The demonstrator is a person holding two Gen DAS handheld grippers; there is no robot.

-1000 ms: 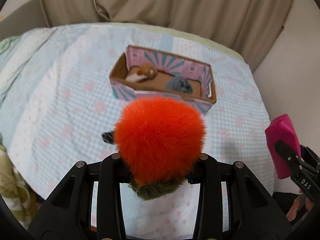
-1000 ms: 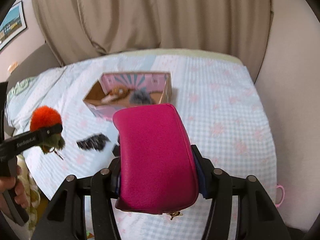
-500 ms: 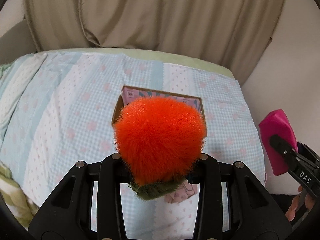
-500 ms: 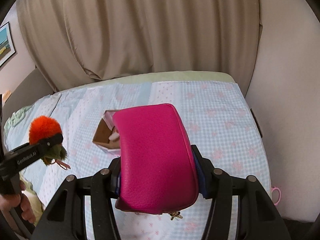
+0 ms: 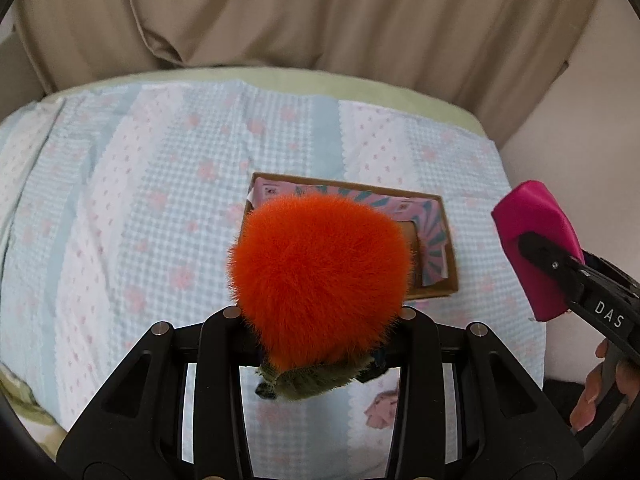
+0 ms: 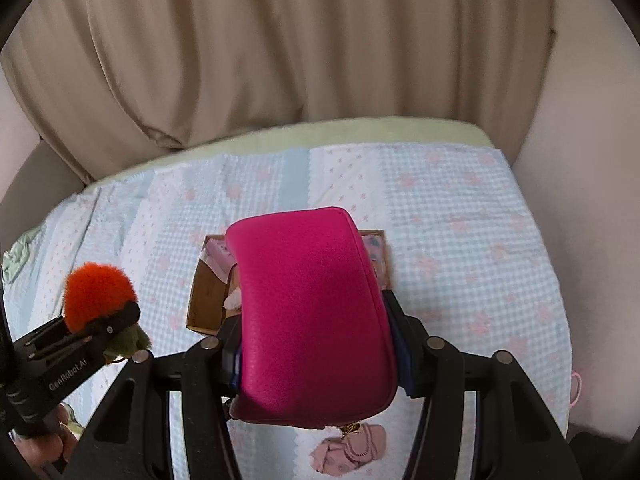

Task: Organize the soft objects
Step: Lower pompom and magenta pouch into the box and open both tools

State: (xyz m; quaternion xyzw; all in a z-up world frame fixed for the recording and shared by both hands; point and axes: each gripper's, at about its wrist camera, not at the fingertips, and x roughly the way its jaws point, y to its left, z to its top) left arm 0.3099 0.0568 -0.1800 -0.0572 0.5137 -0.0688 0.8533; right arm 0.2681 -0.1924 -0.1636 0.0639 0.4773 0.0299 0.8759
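My left gripper (image 5: pixel 320 316) is shut on an orange fluffy pom-pom with a green base (image 5: pixel 320 272), held above the bed; it also shows in the right wrist view (image 6: pixel 96 296). My right gripper (image 6: pixel 316 344) is shut on a magenta pouch (image 6: pixel 312 312), also seen at the right of the left wrist view (image 5: pixel 536 248). An open cardboard box with pink and teal lining (image 5: pixel 436 236) lies on the bed beneath both, mostly hidden; its left part shows in the right wrist view (image 6: pixel 208 284).
The bed has a light blue and white checked blanket (image 5: pixel 140 220) with pink flowers. A small pink fabric item (image 6: pixel 348 452) lies near the front edge. Beige curtains (image 6: pixel 280 60) hang behind. A wall is at the right.
Both grippers have risen and moved forward over the box, which now sits closer beneath them. The black item on the blanket has gone out of view.
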